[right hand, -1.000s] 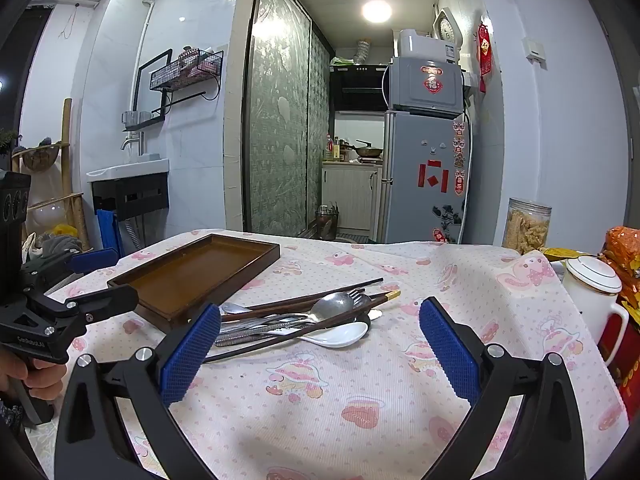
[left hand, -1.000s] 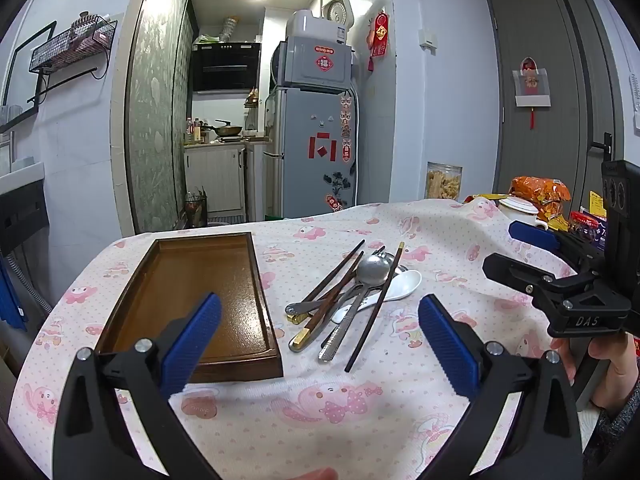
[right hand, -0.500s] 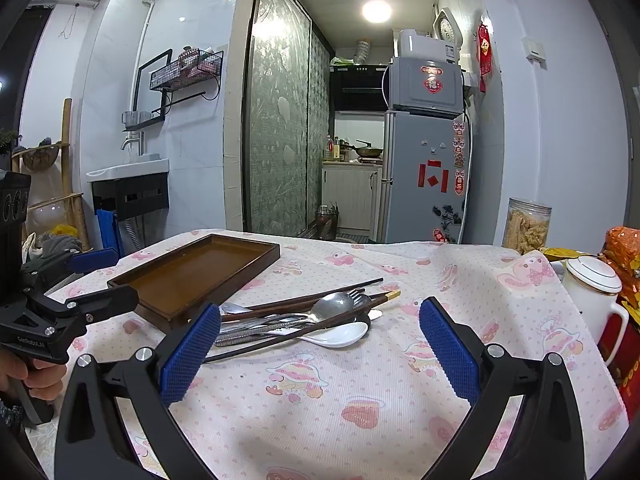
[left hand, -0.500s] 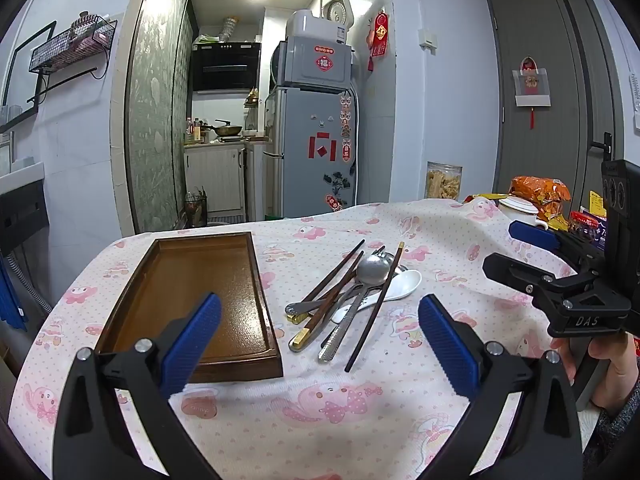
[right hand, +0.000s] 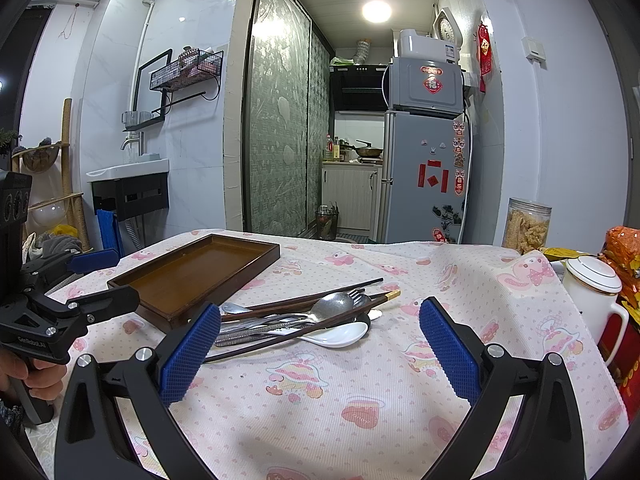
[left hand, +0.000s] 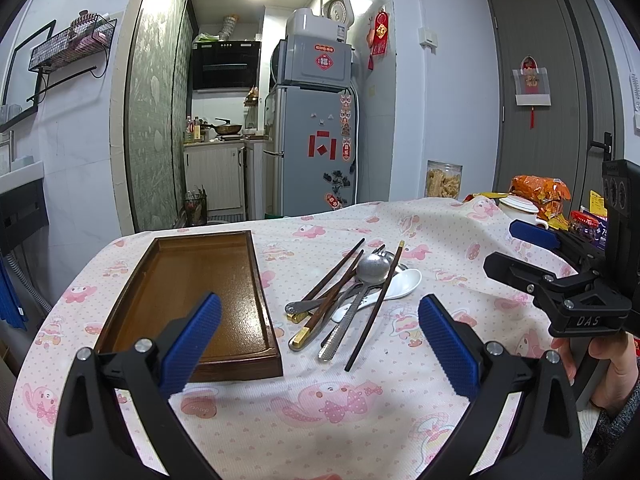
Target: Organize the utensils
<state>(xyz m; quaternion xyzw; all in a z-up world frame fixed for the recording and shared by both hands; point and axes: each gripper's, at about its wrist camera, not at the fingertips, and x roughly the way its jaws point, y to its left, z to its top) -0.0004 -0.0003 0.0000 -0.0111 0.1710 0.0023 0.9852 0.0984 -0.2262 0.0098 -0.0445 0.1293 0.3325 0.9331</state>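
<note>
A pile of utensils lies mid-table: dark chopsticks (left hand: 374, 307) (right hand: 304, 302), a metal spoon (left hand: 372, 269) (right hand: 332, 304), a white ceramic spoon (left hand: 404, 282) (right hand: 340, 334) and a fork partly hidden under them. An empty brown wooden tray (left hand: 192, 280) (right hand: 192, 272) sits left of the pile. My left gripper (left hand: 320, 340) is open and empty, held above the near table edge before the tray and pile. My right gripper (right hand: 320, 350) is open and empty, just short of the pile; it also shows at the right of the left wrist view (left hand: 532, 256).
A pink-patterned cloth (right hand: 360, 400) covers the table. A white lidded mug (right hand: 592, 300), snack bags (left hand: 540, 192) and a clear jar (right hand: 526, 224) stand along the right side. A fridge (left hand: 316, 148) stands behind the table's far edge.
</note>
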